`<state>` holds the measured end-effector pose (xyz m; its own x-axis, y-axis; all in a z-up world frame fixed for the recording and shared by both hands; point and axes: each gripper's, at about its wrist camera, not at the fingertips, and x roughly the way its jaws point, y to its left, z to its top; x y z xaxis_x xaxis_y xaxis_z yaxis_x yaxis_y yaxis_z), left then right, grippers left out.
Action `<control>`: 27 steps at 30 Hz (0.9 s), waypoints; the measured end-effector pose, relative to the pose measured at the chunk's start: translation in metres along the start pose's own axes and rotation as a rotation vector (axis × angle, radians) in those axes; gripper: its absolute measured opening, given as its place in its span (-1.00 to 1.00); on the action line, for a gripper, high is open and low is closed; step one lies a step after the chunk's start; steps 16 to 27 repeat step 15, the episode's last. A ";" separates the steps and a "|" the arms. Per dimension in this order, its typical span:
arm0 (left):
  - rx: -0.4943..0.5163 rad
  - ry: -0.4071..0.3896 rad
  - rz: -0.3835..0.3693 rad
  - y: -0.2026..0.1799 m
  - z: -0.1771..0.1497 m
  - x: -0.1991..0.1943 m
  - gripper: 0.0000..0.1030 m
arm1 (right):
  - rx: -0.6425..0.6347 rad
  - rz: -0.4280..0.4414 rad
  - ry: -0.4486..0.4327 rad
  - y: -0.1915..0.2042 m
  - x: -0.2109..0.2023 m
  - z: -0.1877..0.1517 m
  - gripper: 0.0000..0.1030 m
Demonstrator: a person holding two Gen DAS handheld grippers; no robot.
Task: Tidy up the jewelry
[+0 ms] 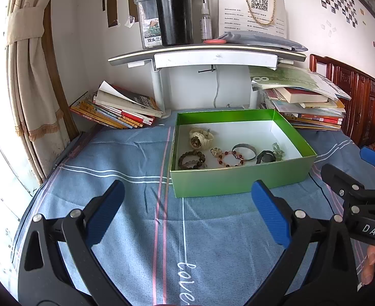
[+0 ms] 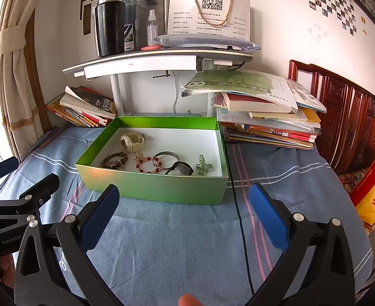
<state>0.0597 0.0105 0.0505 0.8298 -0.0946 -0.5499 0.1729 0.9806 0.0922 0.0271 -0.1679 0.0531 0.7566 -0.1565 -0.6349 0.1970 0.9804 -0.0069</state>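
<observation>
All jewelry (image 2: 159, 159) lies inside the green box (image 2: 151, 186); both the left gripper (image 1: 187, 211) and right gripper (image 2: 184, 211) hover wide and empty before it, stage undeterminable.

The left hand-held gripper (image 1: 187, 213) is held level and pointing forward, its blue-padded fingers (image 1: 270, 213) spread wide with nothing between them. The right hand-held gripper (image 2: 183, 214) sits just beside it, likewise spread wide and empty. A fingertip (image 2: 188, 300) of the person shows at the bottom edge of the right wrist view.
</observation>
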 end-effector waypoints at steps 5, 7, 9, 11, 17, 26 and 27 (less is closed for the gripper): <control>0.004 0.004 -0.005 -0.003 -0.001 0.000 0.92 | 0.001 -0.001 0.005 0.001 0.002 -0.002 0.93; 0.000 0.006 -0.006 -0.002 -0.001 0.001 0.92 | 0.001 0.000 0.006 0.001 0.002 -0.002 0.93; -0.004 0.010 -0.006 -0.002 -0.001 0.001 0.92 | 0.001 0.000 0.008 0.001 0.003 -0.002 0.93; -0.005 0.014 -0.006 -0.002 -0.002 0.002 0.92 | 0.001 0.000 0.009 0.001 0.003 -0.002 0.93; -0.011 0.024 -0.009 -0.001 -0.002 0.003 0.92 | 0.001 0.001 0.010 0.001 0.003 -0.002 0.93; -0.011 0.024 -0.009 -0.001 -0.002 0.003 0.92 | 0.001 0.001 0.010 0.001 0.003 -0.002 0.93; -0.011 0.024 -0.009 -0.001 -0.002 0.003 0.92 | 0.001 0.001 0.010 0.001 0.003 -0.002 0.93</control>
